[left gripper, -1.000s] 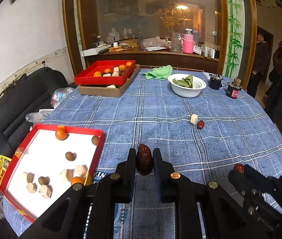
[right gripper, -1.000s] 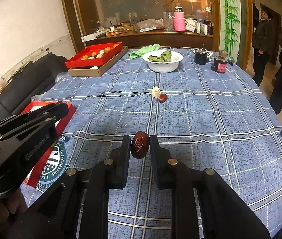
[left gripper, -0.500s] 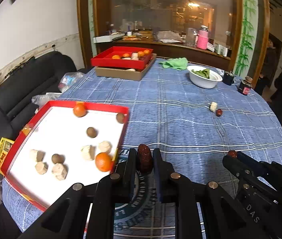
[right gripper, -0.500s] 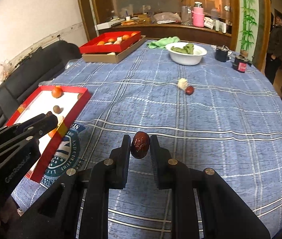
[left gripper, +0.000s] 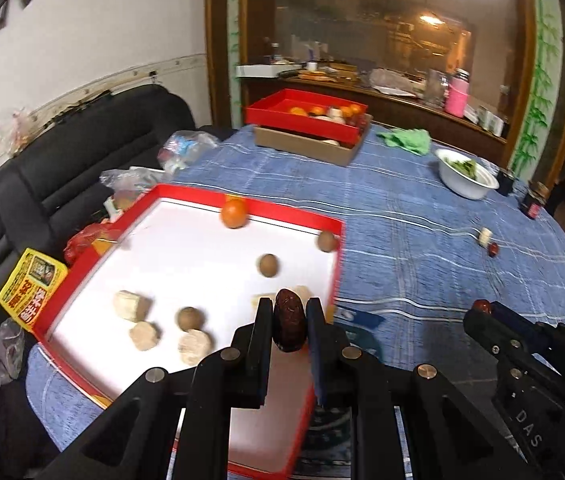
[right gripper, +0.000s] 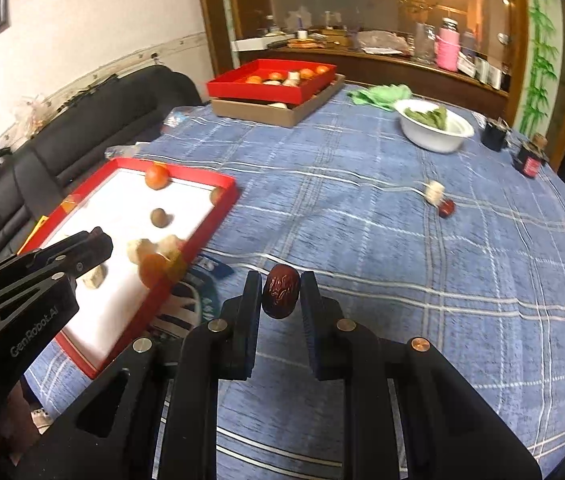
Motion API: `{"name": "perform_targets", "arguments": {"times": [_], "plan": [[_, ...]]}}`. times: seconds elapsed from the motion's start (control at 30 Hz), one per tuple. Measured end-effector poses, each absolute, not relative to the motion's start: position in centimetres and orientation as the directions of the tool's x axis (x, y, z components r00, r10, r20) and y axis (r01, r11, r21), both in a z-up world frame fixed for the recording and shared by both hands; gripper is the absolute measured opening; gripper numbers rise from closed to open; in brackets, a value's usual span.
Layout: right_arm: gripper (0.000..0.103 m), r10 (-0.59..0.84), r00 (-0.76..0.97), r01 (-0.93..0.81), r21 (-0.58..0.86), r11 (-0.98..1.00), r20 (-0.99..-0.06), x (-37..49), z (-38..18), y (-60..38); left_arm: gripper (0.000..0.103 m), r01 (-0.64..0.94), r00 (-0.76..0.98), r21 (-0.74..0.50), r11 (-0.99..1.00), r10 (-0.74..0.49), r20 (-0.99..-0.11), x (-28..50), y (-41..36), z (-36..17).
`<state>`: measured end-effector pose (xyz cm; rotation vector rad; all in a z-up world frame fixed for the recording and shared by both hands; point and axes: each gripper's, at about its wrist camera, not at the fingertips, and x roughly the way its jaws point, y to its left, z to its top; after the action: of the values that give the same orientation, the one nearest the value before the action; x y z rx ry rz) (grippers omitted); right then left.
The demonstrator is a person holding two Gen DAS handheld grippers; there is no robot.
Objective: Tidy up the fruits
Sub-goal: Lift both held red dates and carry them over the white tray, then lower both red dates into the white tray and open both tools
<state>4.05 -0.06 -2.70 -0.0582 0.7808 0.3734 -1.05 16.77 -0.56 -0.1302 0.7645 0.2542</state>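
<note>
Left wrist – left gripper (left gripper: 290, 326) clamps date (left gripper: 289, 325); long axis upright

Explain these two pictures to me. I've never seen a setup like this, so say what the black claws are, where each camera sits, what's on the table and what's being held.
There is no robot here. A person holds a two-finger clamp in each hand, and each clamp carries a wide-angle camera looking forward along its fingers.

The left wrist view shows the left gripper, shut on a red date at the near edge of the red tray. The right wrist view shows the right gripper, shut on a second red date above the blue checked tablecloth. Each clamp also appears at the edge of the other's picture.

The tray has a white floor and holds tangerines, small brown round fruits and pale chunks. Farther off lie a loose red date beside a pale chunk, a white bowl of greens, a green cloth and a second red tray on a cardboard box.
</note>
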Motion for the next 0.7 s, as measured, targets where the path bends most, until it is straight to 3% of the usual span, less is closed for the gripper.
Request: {"name": "perform_targets", "arguments": {"times": [0.7], "plan": [[0.019,0.455,0.535,-0.544,0.122,0.830,-0.712,7.1,-3.5,11.7,0.016,-0.477,0.580,0.019,0.879,0.331,-0.744,2.0,27.4,-3.0]]}}
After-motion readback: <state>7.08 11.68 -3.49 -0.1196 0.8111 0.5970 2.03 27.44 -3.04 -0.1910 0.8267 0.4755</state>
